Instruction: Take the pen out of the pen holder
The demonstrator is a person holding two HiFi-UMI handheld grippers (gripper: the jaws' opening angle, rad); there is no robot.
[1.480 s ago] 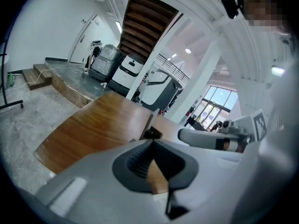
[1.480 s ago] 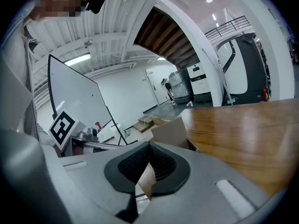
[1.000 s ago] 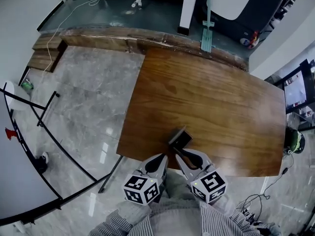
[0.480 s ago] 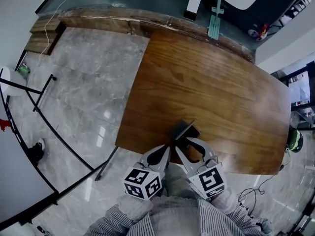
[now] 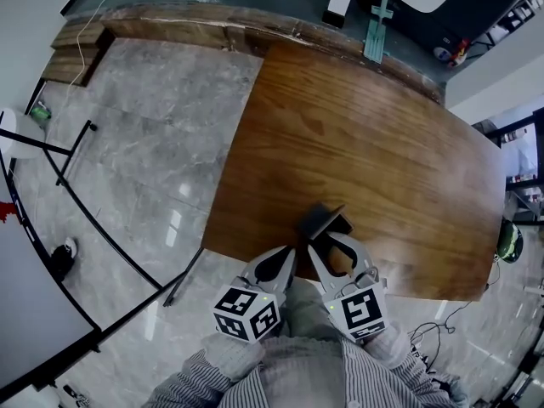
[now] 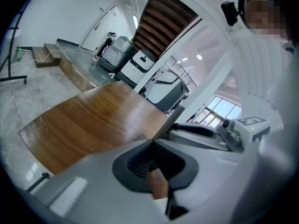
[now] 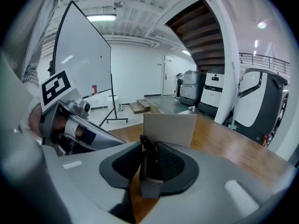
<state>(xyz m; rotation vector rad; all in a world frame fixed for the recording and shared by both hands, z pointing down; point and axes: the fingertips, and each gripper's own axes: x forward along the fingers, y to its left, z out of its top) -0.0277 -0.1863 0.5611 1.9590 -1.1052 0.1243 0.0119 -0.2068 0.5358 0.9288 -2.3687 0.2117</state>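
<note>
Right hand-held gripper [image 5: 331, 249] closing around slim dark pen [image 7: 147, 157] at grey box-shaped pen holder [image 5: 321, 221], to pull it out; left hand-held gripper [image 5: 286, 255] shut, empty.

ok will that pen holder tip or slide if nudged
The pen holder looks like a small box, so probably light; it would likely slide on the glossy table. Flat faces mean it shouldn't roll, though a high push might tip it.

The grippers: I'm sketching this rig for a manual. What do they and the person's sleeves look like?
The left gripper and right gripper are light grey, each with two curved jaws lined with dark ribbed pads. Each carries a white cube with black square markers. The sleeves are grey-and-white striped.
</note>
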